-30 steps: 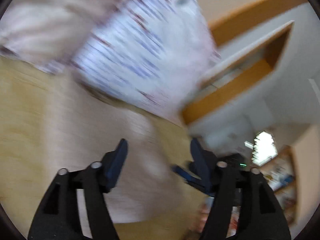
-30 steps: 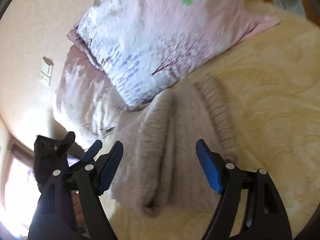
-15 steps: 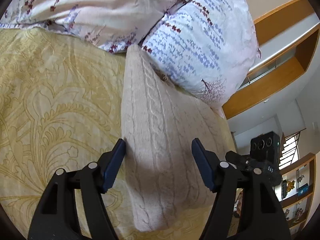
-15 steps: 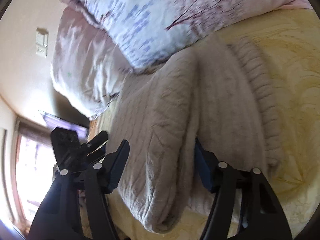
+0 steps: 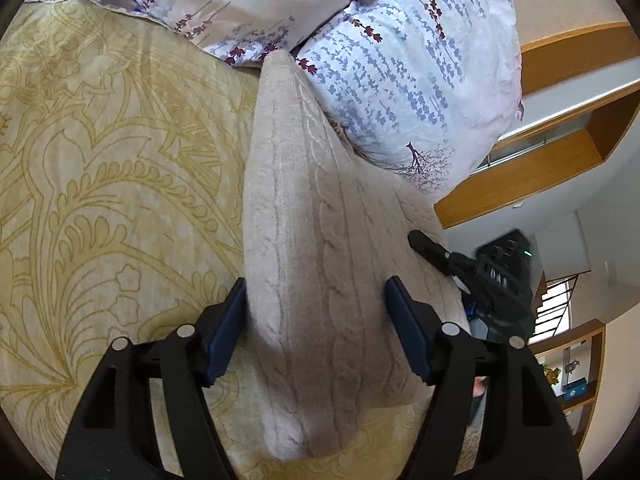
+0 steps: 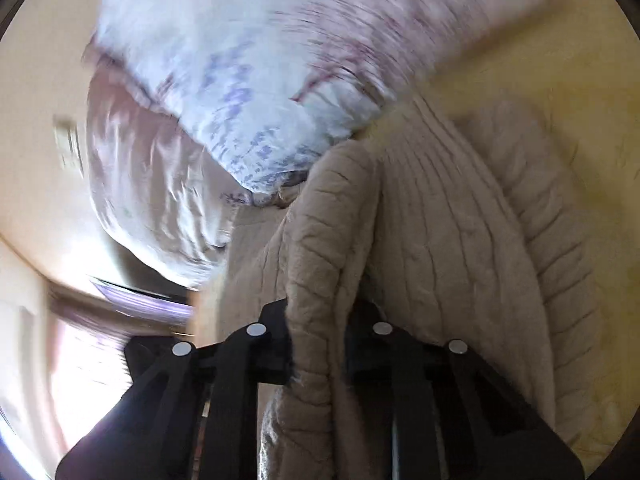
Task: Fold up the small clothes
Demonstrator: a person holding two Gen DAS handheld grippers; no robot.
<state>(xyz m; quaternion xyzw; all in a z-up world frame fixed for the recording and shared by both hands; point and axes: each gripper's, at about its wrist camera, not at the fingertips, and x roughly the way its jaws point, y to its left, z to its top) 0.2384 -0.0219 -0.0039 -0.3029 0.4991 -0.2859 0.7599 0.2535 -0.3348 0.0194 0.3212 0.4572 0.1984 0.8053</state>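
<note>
- Right gripper (image 6: 320, 344): jaws closing, pinching a bunched fold of beige knit sweater (image 6: 440, 240).
- Left gripper (image 5: 316, 332): spread wide, straddling a raised ridge of sweater (image 5: 312, 220); left pad touching knit, right pad apart, no grip.
- Sweater lying on yellow patterned bedspread (image 5: 100, 168), far end against floral pillow (image 5: 408, 64).
- Right-wrist view motion-blurred.

Right gripper (image 6: 320, 344) fingers now closing on sweater (image 6: 440, 240) fold.

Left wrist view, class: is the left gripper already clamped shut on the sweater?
No. The left gripper stands open, and the sweater lies between its fingers without being pinched.
</note>
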